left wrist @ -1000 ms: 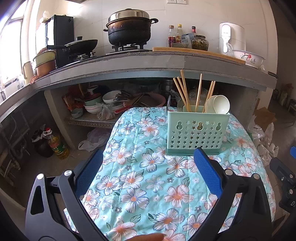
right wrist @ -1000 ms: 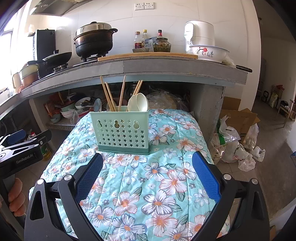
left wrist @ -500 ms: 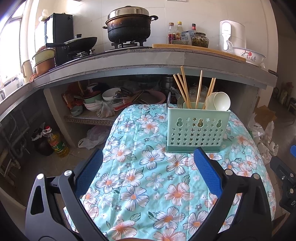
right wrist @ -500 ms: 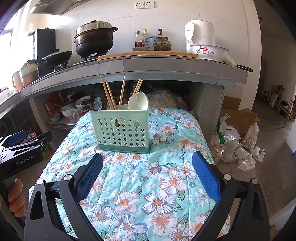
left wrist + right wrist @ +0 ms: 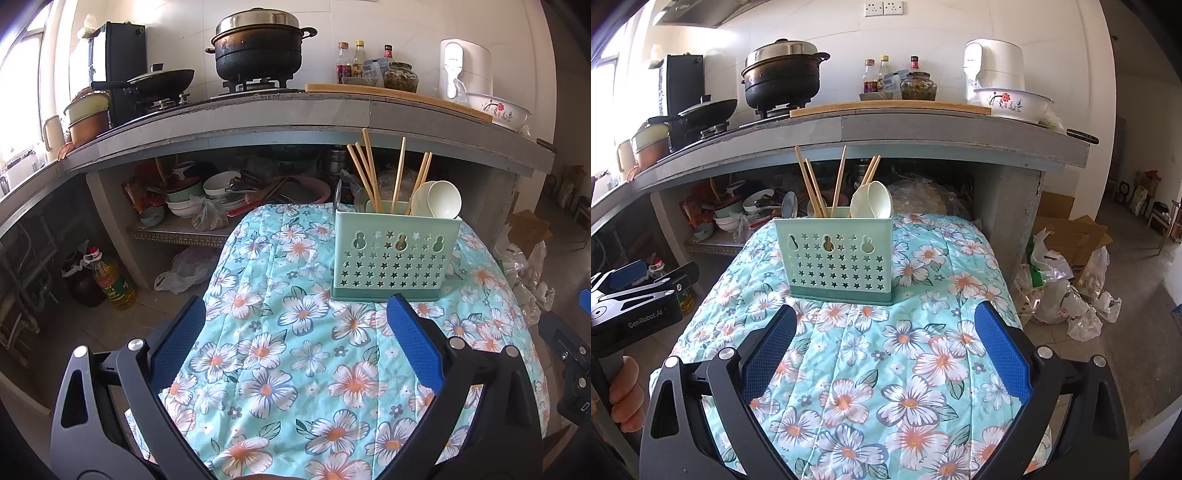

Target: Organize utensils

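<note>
A mint-green perforated utensil holder (image 5: 395, 254) (image 5: 836, 254) stands upright on a floral-cloth table (image 5: 266, 362) (image 5: 923, 369). Several wooden chopsticks (image 5: 369, 170) (image 5: 812, 184) and cream spoons (image 5: 441, 199) (image 5: 873, 199) stick up out of it, with a metal spoon (image 5: 789, 205) at its left end. My left gripper (image 5: 295, 332) is open and empty, short of the holder and to its left. Open too, my right gripper (image 5: 884, 336) hangs in front of the holder with nothing between its blue pads (image 5: 1001, 350).
Behind the table runs a concrete counter (image 5: 923, 129) with a black pot (image 5: 258, 55), wok, bottles and a floral bowl (image 5: 1012, 101). Dishes fill the shelf under it (image 5: 199, 199). An oil bottle (image 5: 110, 280) stands on the floor at left, plastic bags and a cardboard box (image 5: 1067, 236) at right.
Both grippers have drifted back and slightly up from the holder, so more of the cloth shows. Their jaws have stayed open and the holder has not moved.
</note>
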A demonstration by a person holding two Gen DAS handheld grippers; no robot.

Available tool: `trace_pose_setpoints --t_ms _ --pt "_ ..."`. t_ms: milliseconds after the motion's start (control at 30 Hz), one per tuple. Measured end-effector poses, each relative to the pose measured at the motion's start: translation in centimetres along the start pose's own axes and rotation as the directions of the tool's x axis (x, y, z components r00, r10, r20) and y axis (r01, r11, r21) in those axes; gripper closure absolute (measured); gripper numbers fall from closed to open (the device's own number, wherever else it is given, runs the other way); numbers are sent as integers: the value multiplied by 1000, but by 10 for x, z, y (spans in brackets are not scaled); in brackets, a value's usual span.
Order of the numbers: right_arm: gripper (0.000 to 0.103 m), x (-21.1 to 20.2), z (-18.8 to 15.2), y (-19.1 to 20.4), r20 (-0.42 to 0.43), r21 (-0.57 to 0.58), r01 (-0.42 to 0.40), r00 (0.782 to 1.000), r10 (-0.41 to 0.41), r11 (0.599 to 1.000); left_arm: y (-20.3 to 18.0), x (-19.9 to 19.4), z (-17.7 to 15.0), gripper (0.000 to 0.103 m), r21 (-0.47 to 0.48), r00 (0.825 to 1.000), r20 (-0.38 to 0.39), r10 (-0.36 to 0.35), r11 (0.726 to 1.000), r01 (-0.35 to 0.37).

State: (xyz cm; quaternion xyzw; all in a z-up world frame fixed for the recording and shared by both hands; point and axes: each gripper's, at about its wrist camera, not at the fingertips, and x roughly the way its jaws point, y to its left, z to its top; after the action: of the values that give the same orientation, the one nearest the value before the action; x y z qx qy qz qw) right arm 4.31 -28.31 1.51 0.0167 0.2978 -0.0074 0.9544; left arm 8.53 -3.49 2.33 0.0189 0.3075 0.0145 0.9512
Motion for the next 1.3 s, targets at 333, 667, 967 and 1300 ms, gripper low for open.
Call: trace_pose_setpoints --t_ms 333,667,967,1300 --pt "9 0 2 1 -1 0 -4 1000 4 1000 0 0 0 8 -1 1000 0 -2 1000 2" --pt "9 0 3 1 1 -1 -4 1000 4 1000 1 0 0 8 -3 1000 1 -2 1000 2" --pt "9 -1 3 1 3 -4 -2 1000 2 1000 1 0 1 8 -3 1000 1 -2 1000 2" --pt "9 -1 8 0 4 -6 -4 1000 4 1000 1 0 0 8 -4 1000 0 -2 1000 2"
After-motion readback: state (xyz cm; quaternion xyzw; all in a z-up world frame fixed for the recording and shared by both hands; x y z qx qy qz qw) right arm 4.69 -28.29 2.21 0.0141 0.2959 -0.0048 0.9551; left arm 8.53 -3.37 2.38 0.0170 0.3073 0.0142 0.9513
